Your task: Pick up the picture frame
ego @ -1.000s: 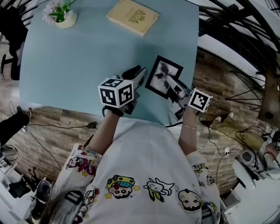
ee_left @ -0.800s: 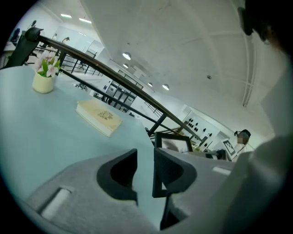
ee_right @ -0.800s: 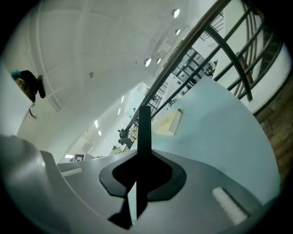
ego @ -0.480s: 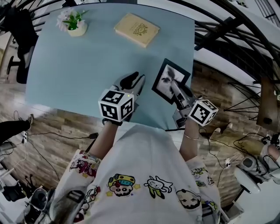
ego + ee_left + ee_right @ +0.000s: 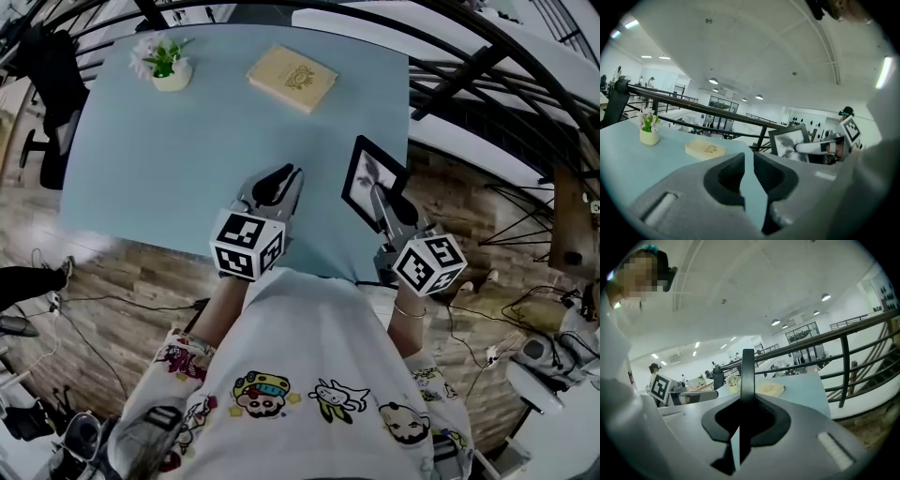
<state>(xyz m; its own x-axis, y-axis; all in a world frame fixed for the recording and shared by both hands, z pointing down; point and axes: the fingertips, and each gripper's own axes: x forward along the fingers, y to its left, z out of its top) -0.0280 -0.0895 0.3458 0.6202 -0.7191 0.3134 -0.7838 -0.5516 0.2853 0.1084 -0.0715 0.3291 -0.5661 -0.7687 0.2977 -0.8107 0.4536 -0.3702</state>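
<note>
The black picture frame (image 5: 372,174) with a grey print hangs above the right edge of the blue table (image 5: 159,159), tilted up on its side. My right gripper (image 5: 379,199) is shut on its near edge. In the right gripper view the frame (image 5: 747,373) stands edge-on between the jaws. My left gripper (image 5: 284,178) hovers over the table to the frame's left. Its jaws are closing, with a narrow gap and nothing between them (image 5: 749,157). The left gripper view shows the frame (image 5: 789,140) at the right, held by the right gripper's fingers (image 5: 813,147).
A tan book (image 5: 292,77) lies at the far side of the table. A small white pot of flowers (image 5: 167,66) stands at the far left corner. Dark metal railings (image 5: 487,66) run beyond the table's right edge. Cables lie on the wooden floor (image 5: 487,309).
Both grippers have risen. The frame has come off the table in the right gripper and turned from lying flat to standing up on its side. The left jaws have narrowed.
</note>
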